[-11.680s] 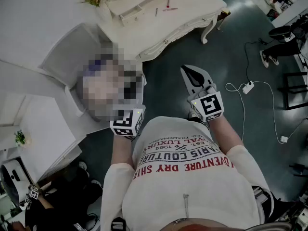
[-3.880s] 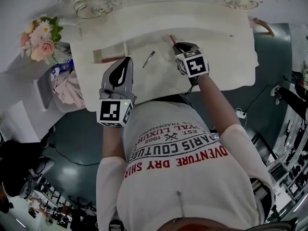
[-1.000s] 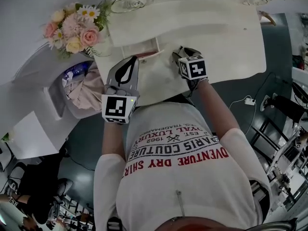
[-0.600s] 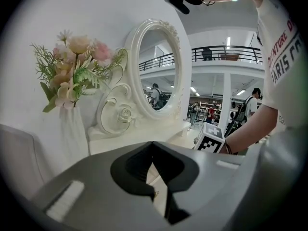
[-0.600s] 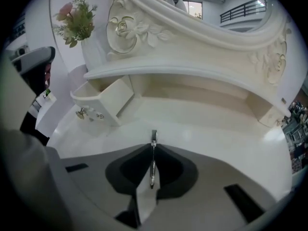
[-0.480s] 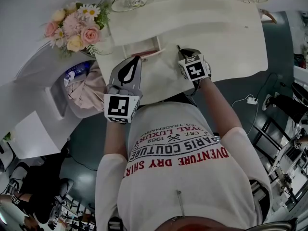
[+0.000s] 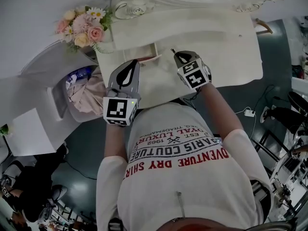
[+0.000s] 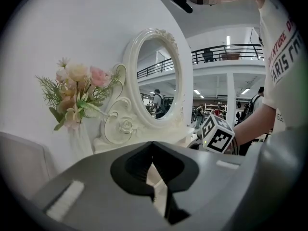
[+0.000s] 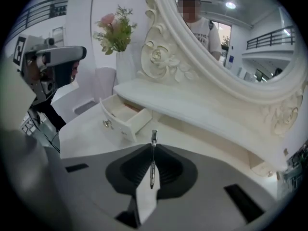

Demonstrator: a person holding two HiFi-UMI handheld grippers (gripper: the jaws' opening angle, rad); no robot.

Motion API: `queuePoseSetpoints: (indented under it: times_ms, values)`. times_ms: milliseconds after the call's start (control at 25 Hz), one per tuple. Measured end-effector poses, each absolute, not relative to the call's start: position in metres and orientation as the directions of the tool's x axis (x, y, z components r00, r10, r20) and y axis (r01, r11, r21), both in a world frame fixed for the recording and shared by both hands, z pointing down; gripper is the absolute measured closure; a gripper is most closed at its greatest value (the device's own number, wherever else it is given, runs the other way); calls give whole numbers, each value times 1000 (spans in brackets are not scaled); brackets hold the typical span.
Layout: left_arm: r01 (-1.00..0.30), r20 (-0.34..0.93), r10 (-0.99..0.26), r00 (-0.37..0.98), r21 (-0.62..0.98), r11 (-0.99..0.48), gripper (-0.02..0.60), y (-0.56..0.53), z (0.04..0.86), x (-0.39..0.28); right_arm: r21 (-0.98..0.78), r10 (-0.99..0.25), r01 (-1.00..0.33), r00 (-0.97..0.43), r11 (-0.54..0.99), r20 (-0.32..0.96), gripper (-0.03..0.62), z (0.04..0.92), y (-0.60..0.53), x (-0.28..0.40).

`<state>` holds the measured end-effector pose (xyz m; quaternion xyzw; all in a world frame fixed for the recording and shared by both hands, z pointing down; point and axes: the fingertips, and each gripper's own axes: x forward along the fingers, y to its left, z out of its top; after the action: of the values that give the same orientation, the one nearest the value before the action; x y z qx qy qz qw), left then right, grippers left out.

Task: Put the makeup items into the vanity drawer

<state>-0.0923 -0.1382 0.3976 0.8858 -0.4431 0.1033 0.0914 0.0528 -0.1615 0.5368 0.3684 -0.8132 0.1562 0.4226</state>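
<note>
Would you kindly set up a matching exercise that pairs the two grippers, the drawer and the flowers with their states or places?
Things:
1. left gripper
2. right gripper
3. drawer
4. flowers

States or places:
A. pulled open
B. shut on a thin pencil
C. shut, nothing between the jaws
D. left of the mirror

Pairs: 1-C, 2-B, 3-A, 4-D

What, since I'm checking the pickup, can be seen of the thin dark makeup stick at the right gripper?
The thin dark makeup stick is slender and pencil-like, with a silvery, metal-looking end. The right gripper is shut on its shaft; the silvery end juts past the jaws, pointing toward the open white drawer. Only the jaws appear to touch it.
</note>
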Motion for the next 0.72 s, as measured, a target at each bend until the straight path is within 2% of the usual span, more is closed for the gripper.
queuePoseSetpoints:
  times_ms: [240,720]
  values:
    - [-848,250,-817,520,36,-529,571,-129,385,-108,79,-454,-625,-468,776,758,559,506,-170,20]
    - [-925,240,-898,369,-5,-381,571,-98,380,-165,39,-317,-434,-591,900,742,557,501,-169,-67]
